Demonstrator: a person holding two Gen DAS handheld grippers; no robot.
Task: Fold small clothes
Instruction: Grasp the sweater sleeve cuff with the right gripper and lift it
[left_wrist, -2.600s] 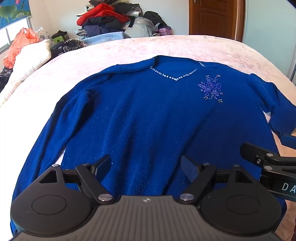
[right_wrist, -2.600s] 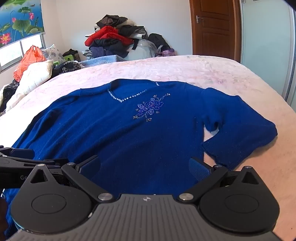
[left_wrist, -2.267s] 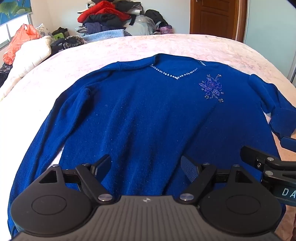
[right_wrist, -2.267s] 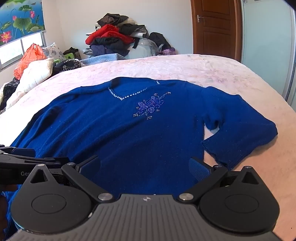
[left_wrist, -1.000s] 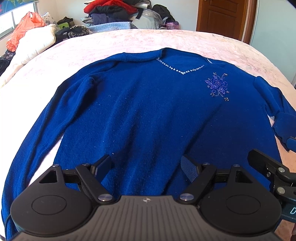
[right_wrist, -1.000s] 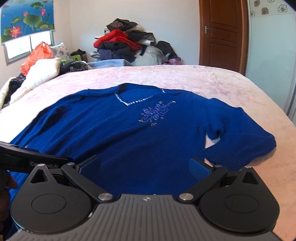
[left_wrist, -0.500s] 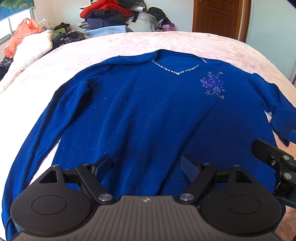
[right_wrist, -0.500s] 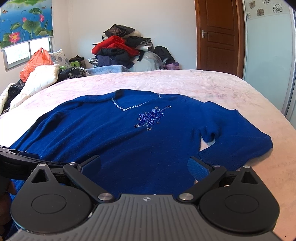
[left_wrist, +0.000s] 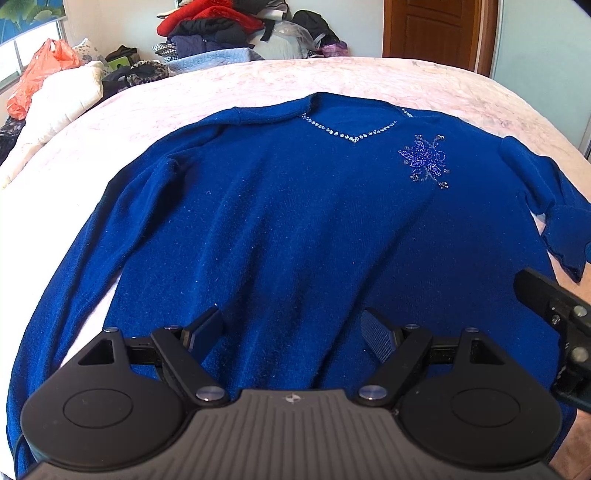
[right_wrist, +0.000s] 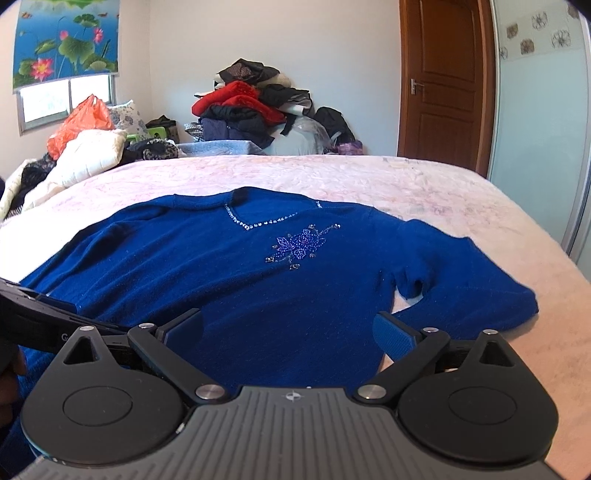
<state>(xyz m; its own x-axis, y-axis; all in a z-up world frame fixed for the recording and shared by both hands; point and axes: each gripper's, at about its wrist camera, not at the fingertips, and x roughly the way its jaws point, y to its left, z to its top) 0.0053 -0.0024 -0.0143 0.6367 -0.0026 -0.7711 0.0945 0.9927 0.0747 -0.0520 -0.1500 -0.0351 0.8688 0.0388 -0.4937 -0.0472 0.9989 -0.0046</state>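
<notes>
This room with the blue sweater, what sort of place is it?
Most likely a home bedroom: the blue sweater lies on a wide bed, clothes are heaped by the wall, beside a wooden door.

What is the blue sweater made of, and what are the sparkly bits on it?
The sweater looks like soft knitted yarn, maybe wool or acrylic: it is matte and slightly fuzzy, with little specks of lint. The neckline trim looks like small clear rhinestones or beads, since they glint in a row. The flower seems made of shiny purple-blue sequins or beads.
</notes>
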